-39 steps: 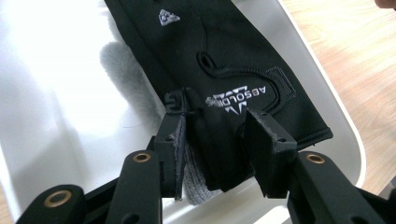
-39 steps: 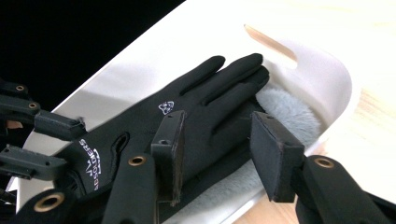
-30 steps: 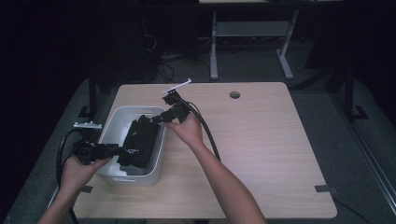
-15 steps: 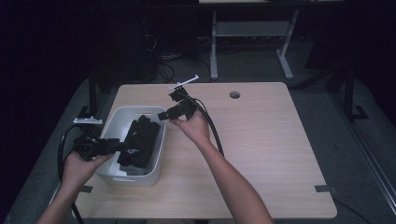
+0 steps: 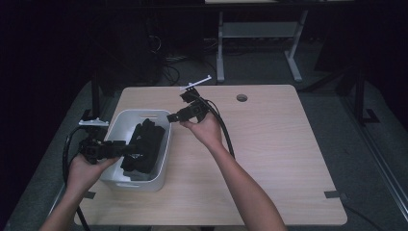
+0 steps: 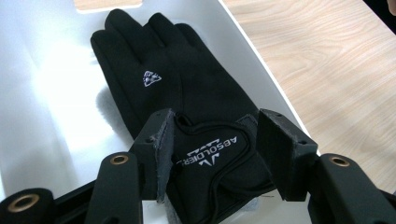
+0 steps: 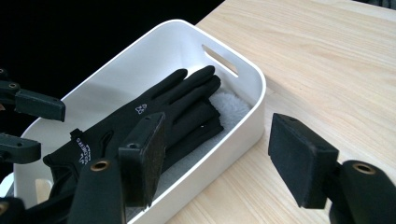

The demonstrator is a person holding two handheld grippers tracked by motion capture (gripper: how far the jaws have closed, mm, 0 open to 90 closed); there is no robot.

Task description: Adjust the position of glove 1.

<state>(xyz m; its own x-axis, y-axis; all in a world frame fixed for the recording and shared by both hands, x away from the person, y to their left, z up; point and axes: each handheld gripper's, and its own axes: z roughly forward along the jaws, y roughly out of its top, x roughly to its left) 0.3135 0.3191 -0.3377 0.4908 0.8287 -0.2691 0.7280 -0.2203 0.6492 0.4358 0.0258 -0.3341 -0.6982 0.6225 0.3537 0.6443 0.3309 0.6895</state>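
High view: the glove (image 5: 143,144) lies in the white bin (image 5: 160,163), long axis along the bin's length. The left gripper (image 5: 137,149) reaches over the bin's near half onto the cuff; the right gripper (image 5: 169,118) hangs just beyond the bin's far right rim, so the left is nearer.

Left gripper view: its fingers (image 6: 159,149) straddle the cuff, have just been opening and seem released.

Right gripper view: its fingers (image 7: 144,158) stand apart, just been opening, nothing between. The glove (image 7: 154,112) is black, with small white logos.
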